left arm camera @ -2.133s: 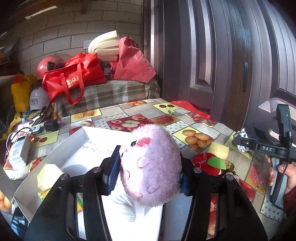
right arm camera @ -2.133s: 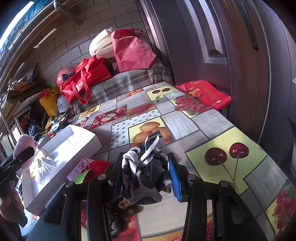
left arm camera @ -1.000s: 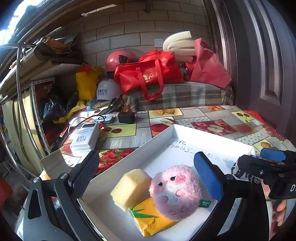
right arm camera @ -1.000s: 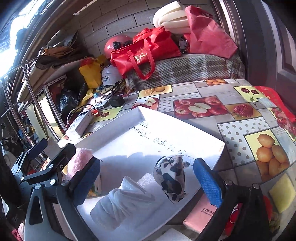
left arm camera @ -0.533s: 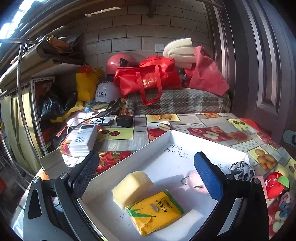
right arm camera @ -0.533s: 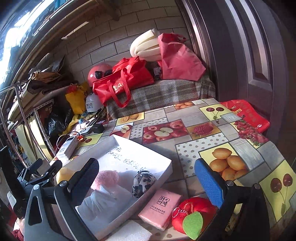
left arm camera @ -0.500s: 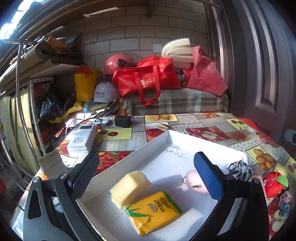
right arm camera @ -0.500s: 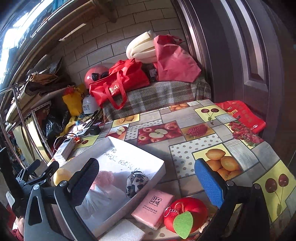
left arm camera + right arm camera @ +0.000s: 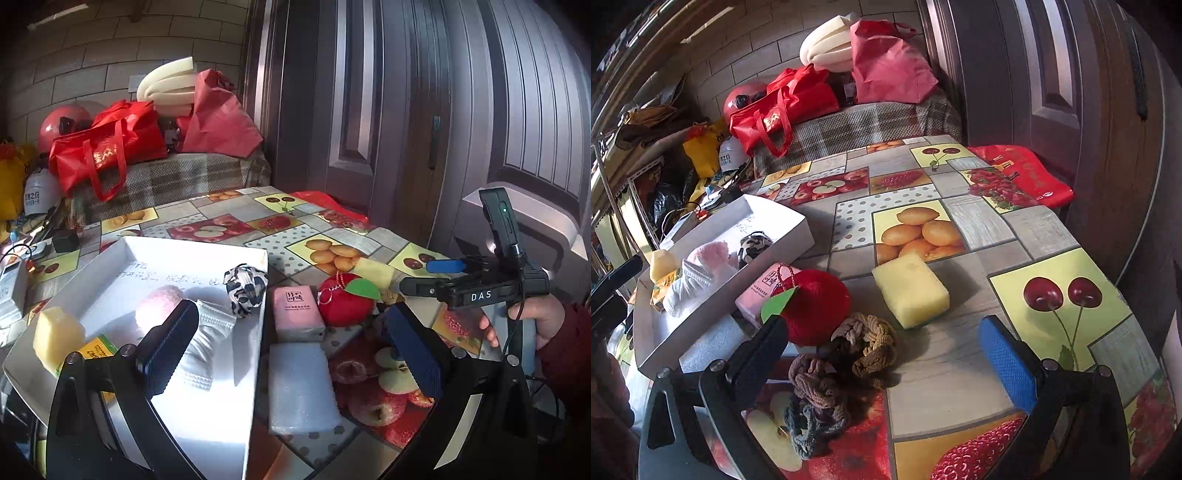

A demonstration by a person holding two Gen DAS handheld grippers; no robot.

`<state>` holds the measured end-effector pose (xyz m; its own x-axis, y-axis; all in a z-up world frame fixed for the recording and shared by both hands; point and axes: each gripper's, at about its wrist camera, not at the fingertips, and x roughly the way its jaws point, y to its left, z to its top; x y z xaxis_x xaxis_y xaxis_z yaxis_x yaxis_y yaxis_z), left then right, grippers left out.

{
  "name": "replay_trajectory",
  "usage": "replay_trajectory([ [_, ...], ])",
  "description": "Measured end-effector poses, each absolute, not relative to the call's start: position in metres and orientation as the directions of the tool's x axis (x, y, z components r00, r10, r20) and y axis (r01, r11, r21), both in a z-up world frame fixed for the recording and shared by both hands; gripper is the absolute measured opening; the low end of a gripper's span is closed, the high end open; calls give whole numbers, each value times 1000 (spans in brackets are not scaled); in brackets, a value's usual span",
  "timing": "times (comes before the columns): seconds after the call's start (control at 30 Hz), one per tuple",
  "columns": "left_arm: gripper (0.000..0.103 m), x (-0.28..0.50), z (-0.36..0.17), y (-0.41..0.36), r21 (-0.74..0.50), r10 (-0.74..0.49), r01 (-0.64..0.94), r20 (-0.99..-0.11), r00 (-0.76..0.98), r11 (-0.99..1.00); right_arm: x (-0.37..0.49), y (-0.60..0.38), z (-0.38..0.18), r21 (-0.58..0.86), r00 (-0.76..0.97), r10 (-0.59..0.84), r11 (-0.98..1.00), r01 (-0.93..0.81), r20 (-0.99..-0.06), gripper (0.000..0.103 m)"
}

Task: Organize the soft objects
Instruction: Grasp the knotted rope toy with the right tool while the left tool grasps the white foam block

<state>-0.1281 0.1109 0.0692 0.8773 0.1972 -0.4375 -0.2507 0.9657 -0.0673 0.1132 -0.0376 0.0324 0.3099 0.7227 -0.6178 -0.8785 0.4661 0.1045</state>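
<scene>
A white tray (image 9: 195, 246) holds a yellow sponge (image 9: 55, 336), a yellow tissue pack (image 9: 96, 350), a pink plush (image 9: 159, 305), a rolled white cloth (image 9: 208, 341) and a cow-print pouch (image 9: 245, 286). To its right lie a pink tissue pack (image 9: 297, 312), a red plush apple (image 9: 345, 301) and a white foam block (image 9: 301, 387). My left gripper (image 9: 291, 349) hangs open and empty above the tray's right edge. My right gripper (image 9: 882, 358) is open and empty over knotted cords (image 9: 866, 343), near the apple (image 9: 816, 306) and a second yellow sponge (image 9: 912, 290).
A hand (image 9: 535, 321) holds the right gripper (image 9: 439, 277) at the table's right side. A flat red bag (image 9: 1023, 173) lies at the far right edge by the door. Red bags (image 9: 107, 151) and a helmet (image 9: 62, 122) sit on a plaid bench behind.
Both grippers dropped their loads, the pink plush and the cow-print pouch, into the tray. Both have since swung right, toward the loose items on the table.
</scene>
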Motion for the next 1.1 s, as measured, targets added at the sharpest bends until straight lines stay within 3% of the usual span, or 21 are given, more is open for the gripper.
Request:
replay_trajectory([
  [0.13,103,-111,51,79,-62,93,-151,-544,834,987,84,-35,22,30,250,690,366,-930,-679,103],
  [0.27,103,-107,38,73,-73,87,-160,-589,804,984,72,-37,16,20,231,669,346,-938,-706,98],
  [0.33,103,-107,34,74,-62,110,-183,-603,790,981,67,-35,13,29,200,667,316,-948,-717,73],
  [0.37,103,-107,32,75,-59,117,-192,-608,785,980,64,-33,11,25,190,661,302,-953,-726,51],
  [0.4,103,-106,32,76,-59,122,-198,-611,783,978,62,-30,9,16,189,651,294,-956,-735,46],
  [0.73,103,-83,14,83,-86,95,-215,-699,709,973,66,-19,1,39,145,624,272,-961,-768,46],
  [0.8,102,-82,14,77,-86,71,-183,-701,710,979,63,-22,-1,36,132,629,246,-969,-766,34],
  [0.93,102,-85,17,56,-119,-31,-70,-686,727,990,64,-40,-1,25,121,627,219,-975,-770,29],
  [1.1,103,-94,36,62,-47,117,-185,-615,780,982,82,-74,6,12,185,631,296,-955,-754,28],
])
